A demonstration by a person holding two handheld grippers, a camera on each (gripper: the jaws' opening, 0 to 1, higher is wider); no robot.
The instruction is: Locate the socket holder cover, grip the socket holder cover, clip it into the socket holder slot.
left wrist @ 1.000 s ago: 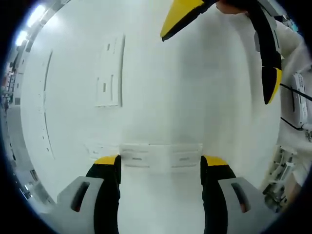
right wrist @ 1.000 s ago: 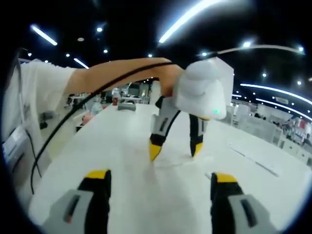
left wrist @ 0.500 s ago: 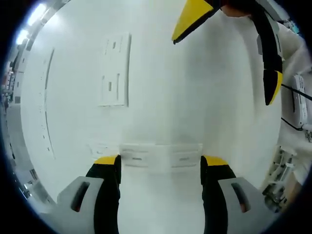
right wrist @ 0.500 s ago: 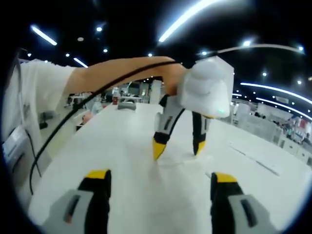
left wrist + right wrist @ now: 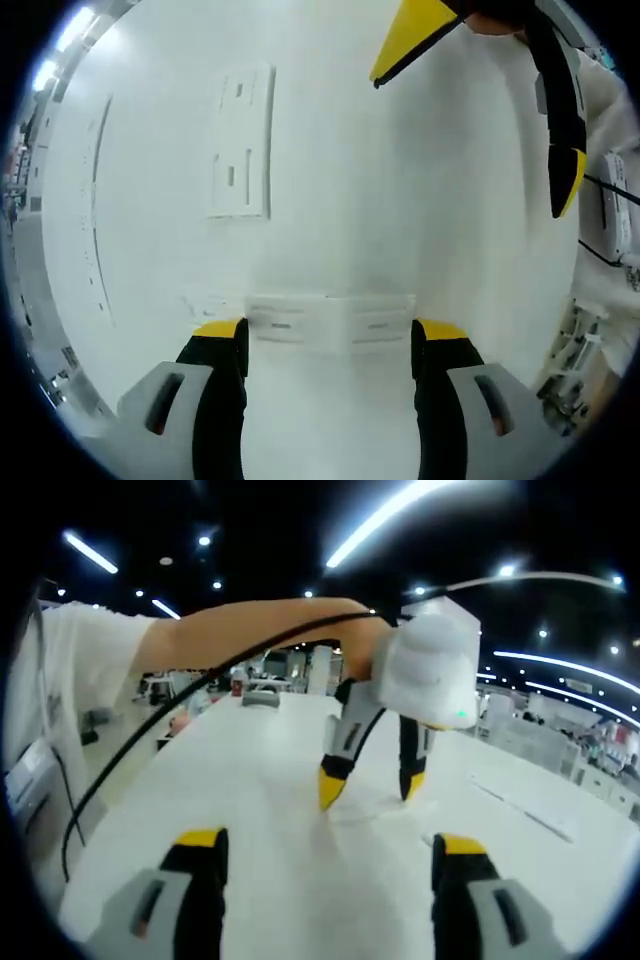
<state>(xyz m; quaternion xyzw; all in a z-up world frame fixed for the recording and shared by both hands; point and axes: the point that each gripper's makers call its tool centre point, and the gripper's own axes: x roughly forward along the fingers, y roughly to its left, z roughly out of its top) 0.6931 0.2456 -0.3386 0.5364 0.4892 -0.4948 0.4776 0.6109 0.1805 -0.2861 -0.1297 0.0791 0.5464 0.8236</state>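
A flat white socket holder cover point(image 5: 330, 322) spans the gap between my left gripper's point(image 5: 330, 332) yellow-tipped jaws, which are shut on its two ends just above the white table point(image 5: 400, 200). The white socket holder point(image 5: 240, 140), a rectangular plate with slots, lies flat on the table farther ahead, to the left. My right gripper point(image 5: 466, 146) hangs open at the upper right of the left gripper view. In the right gripper view my right gripper point(image 5: 330, 845) is open with nothing in it, and the left gripper point(image 5: 369, 795) points down at the table.
A long thin white strip point(image 5: 95, 220) lies along the table's left side. A white device with a black cable point(image 5: 615, 205) sits at the right edge. A person's bare arm point(image 5: 250, 630) and a black cable point(image 5: 150, 730) cross the right gripper view.
The left gripper has moved with the cover, so the socket holder now sits slightly lower and more to the right in its view. In the right gripper view the left gripper has drifted right.
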